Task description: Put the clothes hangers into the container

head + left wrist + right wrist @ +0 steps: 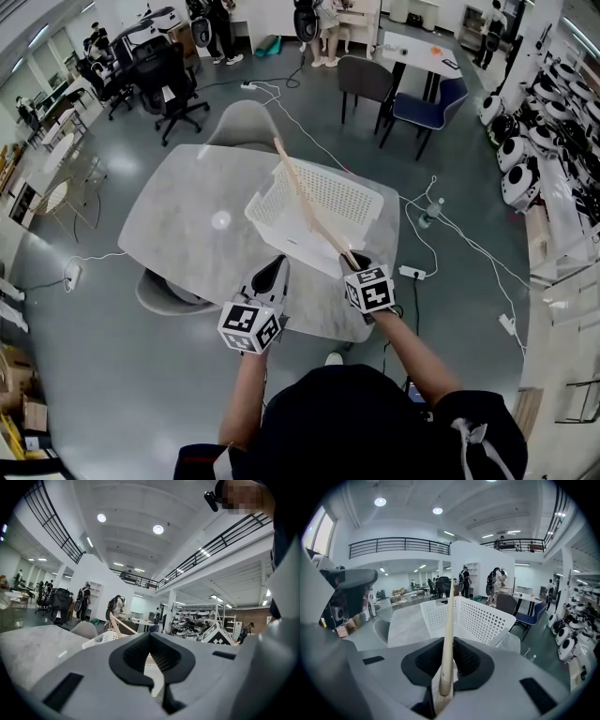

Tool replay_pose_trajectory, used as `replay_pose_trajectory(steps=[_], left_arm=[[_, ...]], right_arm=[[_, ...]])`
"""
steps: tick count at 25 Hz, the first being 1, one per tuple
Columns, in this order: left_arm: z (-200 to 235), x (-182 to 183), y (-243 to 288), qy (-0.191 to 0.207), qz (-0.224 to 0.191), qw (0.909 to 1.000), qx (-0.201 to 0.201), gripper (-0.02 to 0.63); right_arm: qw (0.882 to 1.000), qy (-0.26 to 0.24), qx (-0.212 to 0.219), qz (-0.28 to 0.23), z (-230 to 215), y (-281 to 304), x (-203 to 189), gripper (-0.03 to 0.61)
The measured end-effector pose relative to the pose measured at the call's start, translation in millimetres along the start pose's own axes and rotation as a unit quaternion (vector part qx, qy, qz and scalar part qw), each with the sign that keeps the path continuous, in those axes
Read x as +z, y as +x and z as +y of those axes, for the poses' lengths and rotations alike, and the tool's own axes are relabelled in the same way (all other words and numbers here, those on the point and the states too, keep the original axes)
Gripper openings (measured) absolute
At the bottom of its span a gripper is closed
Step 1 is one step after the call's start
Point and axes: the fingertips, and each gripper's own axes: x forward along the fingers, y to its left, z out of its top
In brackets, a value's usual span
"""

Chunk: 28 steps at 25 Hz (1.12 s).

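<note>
The light is bright and even, falling from round ceiling lamps [158, 529] high above the surface [178, 216]. A small pale glare spot [220, 220] sits on the surface, the floor [112, 375] around it has a soft sheen, and shadows are faint. My gripper views bend the railings [398, 543] into curves and go black at the corners. Close to the lens my left gripper [151, 635] and right gripper [449, 640] look soft. The clothes hanger [450, 616] blurs at its near end, while the hall beyond the surface is sharp.
</note>
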Motion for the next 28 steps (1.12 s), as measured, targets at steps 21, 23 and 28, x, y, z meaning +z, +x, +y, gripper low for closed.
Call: replay_pose_trajectory(steps=[21, 23, 28], left_arm=[[1, -7, -3, -0.004, -0.001, 1.0000, -0.002, 0.005], [1, -7, -4, -0.004, -0.001, 1.0000, -0.002, 0.005], [2, -7, -3, -0.004, -0.001, 1.0000, -0.002, 0.005]], right_arm=[[1.000, 0.003, -0.015, 0.021, -2, 10, -2, 0.061], [1.000, 0.003, -0.018, 0.008, -3, 8, 5, 0.060], [1.000, 0.006, -0.024, -0.008, -8, 8, 16, 0.061]])
